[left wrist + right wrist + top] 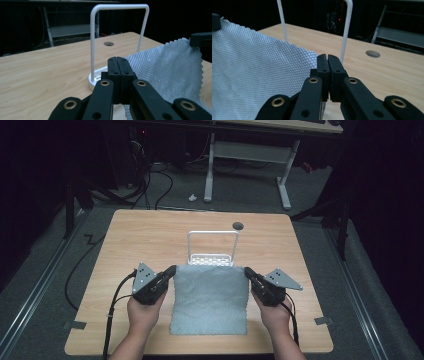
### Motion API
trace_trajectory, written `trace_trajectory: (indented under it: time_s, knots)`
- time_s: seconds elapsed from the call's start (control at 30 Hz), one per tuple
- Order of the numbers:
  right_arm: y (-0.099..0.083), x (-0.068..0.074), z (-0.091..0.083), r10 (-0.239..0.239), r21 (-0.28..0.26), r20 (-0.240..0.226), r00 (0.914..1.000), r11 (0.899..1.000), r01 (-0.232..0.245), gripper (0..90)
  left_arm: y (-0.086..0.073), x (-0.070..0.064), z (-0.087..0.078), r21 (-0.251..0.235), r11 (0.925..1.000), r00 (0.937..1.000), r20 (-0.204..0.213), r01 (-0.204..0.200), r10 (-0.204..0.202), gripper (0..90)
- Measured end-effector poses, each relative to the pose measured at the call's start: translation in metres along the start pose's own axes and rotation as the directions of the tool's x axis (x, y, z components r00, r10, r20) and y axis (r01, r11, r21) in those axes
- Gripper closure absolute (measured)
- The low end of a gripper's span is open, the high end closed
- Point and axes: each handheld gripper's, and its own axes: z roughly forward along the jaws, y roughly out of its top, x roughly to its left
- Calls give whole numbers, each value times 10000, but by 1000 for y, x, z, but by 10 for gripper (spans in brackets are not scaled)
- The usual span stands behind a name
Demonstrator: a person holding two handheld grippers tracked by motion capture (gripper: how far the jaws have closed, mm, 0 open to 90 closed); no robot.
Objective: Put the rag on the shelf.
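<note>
The grey cloth [210, 297] is held lifted at its two far corners, just near the white rack [212, 247]. Left gripper [170, 271] and right gripper [248, 272] are closed on it. It seems light, soft, best held by corners.
</note>
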Motion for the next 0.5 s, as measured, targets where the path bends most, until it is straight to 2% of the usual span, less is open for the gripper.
trace_trajectory:
  time_s: [0.3, 0.5]
  knots:
    - [20, -1, -4, -123, -871, 144, 9998, 9961, 135, 895, 18, -3, -2, -515, 9983, 9992, -316, -266, 250, 899]
    - [33, -1, -6, -224, -1220, 246, 9994, 9922, 252, 895, 30, -2, -2, -809, 9964, 9993, -289, -271, 248, 899]
